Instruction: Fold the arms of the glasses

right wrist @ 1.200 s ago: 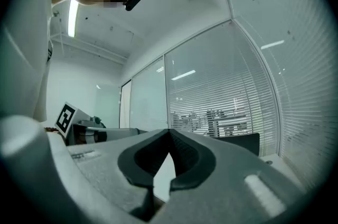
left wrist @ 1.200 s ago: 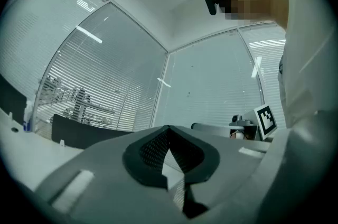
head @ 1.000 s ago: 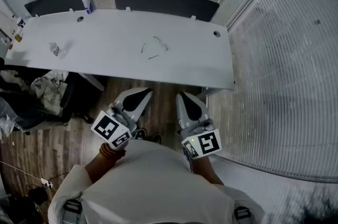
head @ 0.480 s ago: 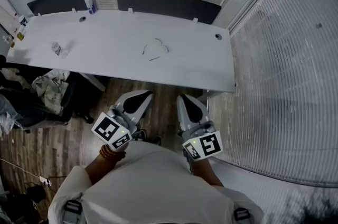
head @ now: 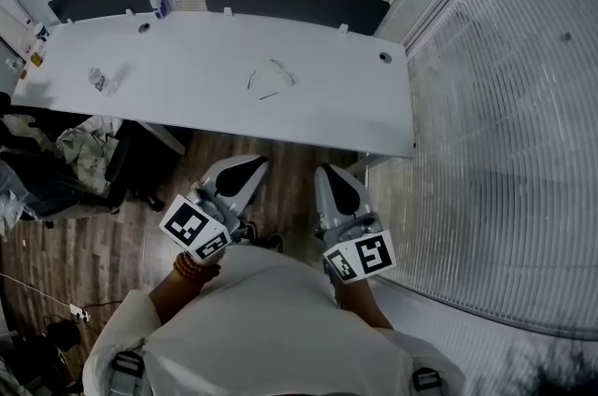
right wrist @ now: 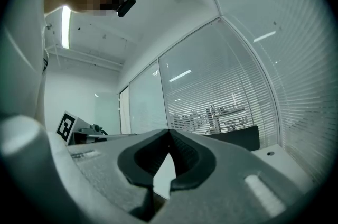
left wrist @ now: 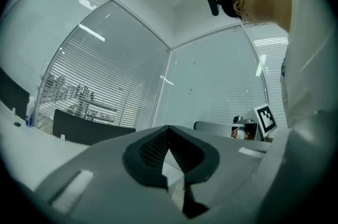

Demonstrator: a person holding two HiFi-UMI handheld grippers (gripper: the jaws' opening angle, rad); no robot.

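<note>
Glasses [head: 271, 78] on desk [head: 187, 100], upper centre, well above left claw [head: 245, 170], right claw [head: 329, 177], both clenched empty; thin, arms spread.

Item: glasses [head: 271, 78], a single pair, thin pale wire-like frame, very small in the head view.
Place: on the white desk [head: 187, 100], a little right of its middle, nearer the far edge than the near one.
Contact: lying on the bare top, nothing touching them.
Pose: flat on the surface, outline a shallow open arc with a short straight piece just below it.
Arms: seem spread out from the front, not tucked in; too small to be sure.
Lenses: cannot be made out.
</note>
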